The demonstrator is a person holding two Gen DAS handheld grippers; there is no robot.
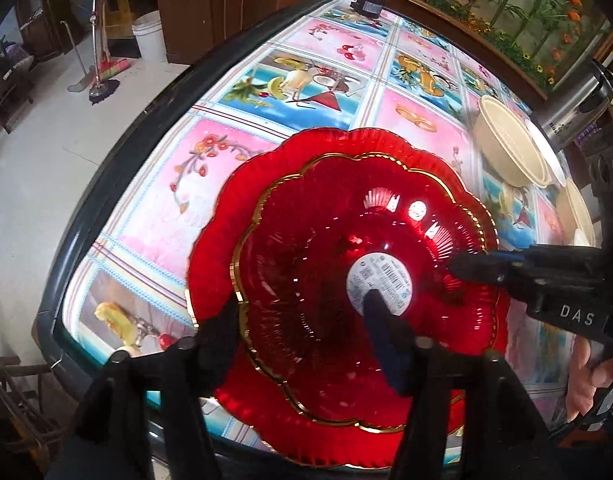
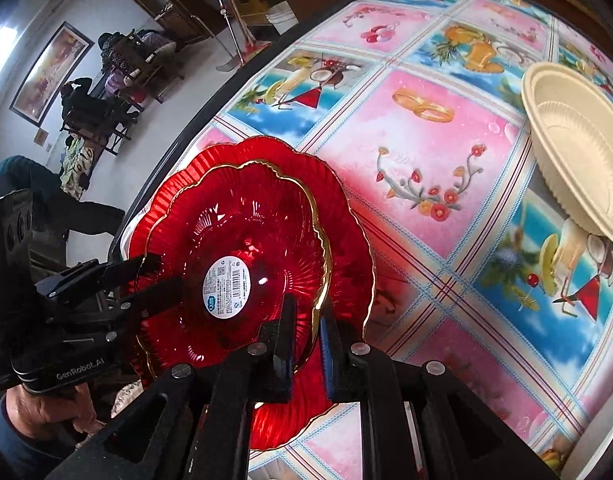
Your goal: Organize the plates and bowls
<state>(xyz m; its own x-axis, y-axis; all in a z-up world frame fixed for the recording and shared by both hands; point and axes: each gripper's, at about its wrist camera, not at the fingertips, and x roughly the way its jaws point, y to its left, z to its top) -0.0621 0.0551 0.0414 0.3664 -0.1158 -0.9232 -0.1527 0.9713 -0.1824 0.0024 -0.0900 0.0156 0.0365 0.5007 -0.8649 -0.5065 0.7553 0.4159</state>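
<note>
A red glass bowl [image 1: 306,248] with a gold scalloped rim and a round white label sits inside a larger red scalloped plate [image 1: 210,240] near the table's front edge. My left gripper [image 1: 298,304] straddles the bowl's near rim, one finger outside and one inside by the label, jaws apart. My right gripper [image 2: 308,320] is closed on the bowl's rim [image 2: 320,280], one finger inside and one outside. The bowl [image 2: 242,248] and plate [image 2: 354,256] also show in the right wrist view. Each gripper shows in the other's view, the right [image 1: 470,264] and the left [image 2: 162,276].
Cream paper bowls [image 1: 510,148] are stacked at the right of the table, also in the right wrist view [image 2: 578,152]. A steel appliance [image 1: 578,108] stands behind them. The table carries a colourful fruit-print cloth [image 2: 426,160]. A small black device [image 1: 368,2] sits at the far edge.
</note>
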